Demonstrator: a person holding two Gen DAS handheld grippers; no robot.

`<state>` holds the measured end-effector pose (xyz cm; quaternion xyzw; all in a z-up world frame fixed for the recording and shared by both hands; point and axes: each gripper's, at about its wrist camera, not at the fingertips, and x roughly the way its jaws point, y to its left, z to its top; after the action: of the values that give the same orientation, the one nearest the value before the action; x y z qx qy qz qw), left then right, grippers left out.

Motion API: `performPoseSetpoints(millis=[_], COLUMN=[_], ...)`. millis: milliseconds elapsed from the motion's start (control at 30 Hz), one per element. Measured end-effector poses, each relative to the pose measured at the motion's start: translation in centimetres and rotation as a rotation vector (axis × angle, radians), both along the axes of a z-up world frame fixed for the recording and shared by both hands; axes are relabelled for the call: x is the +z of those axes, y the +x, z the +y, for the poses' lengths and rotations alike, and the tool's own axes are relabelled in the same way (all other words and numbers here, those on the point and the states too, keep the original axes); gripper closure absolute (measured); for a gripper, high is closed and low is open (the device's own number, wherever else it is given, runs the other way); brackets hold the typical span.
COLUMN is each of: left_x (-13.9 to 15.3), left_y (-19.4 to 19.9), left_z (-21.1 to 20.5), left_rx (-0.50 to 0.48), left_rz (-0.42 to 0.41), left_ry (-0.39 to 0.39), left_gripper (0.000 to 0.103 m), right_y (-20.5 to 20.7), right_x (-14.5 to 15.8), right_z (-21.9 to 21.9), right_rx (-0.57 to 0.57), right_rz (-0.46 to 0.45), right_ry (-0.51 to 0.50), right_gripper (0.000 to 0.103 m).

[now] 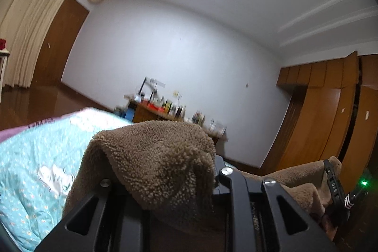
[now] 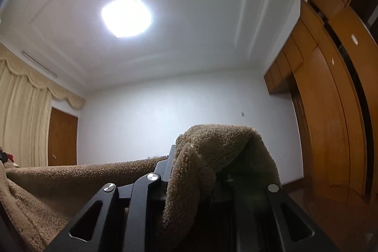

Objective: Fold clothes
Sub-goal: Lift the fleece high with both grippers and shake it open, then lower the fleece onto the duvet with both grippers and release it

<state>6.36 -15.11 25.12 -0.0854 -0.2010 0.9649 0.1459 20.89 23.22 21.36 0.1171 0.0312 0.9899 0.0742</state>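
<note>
Both grippers are clenching the brown fleece garment point(image 1: 153, 157): left gripper point(image 1: 189, 171) at lower centre, right gripper point(image 2: 203, 171) likewise, fingertips apparently buried under draping folds.

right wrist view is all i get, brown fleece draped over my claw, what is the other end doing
Observer: The left claw is shut on the other end of the fleece, which bunches over its tip.
Operator: whats under it
Observer: A bed with a turquoise flowered cover, to the left of that claw.
Operator: anything ahead
Observer: A cluttered low desk stands against the far wall.
</note>
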Motion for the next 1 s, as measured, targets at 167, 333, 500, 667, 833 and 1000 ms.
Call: performPoseSetpoints(millis=[167, 333, 500, 667, 833, 1000], left_x=[-3.7, -8.8, -15.8, -22.0, -28.1, -32.5], left_y=[-7.2, -14.6, -21.9, -27.5, -32.3, -34.9], left_z=[1.8, 3.9, 5.1, 6.0, 7.3, 6.6], left_rx=[-0.009, -0.028, -0.056, -0.061, -0.088, -0.117], left_rz=[-0.126, -0.281, -0.496, -0.668, -0.827, -0.961], left_ry=[-0.015, -0.027, 0.01, -0.03, -0.061, 0.018], left_gripper=[0.078, 0.078, 0.078, 0.078, 0.076, 0.061], right_y=[-6.3, -12.7, -19.4, -25.7, -32.5, -33.5], right_x=[-4.5, -9.4, -14.8, -20.7, -25.6, -29.2], right_z=[1.6, 3.6, 4.8, 6.5, 9.8, 10.2], right_rx=[-0.002, -0.001, 0.028, 0.049, 0.029, 0.065], right_rz=[-0.135, -0.281, -0.472, -0.659, -0.847, -0.953], right_ry=[-0.036, -0.066, -0.108, -0.164, -0.198, -0.278], right_gripper=[0.082, 0.082, 0.082, 0.082, 0.082, 0.064])
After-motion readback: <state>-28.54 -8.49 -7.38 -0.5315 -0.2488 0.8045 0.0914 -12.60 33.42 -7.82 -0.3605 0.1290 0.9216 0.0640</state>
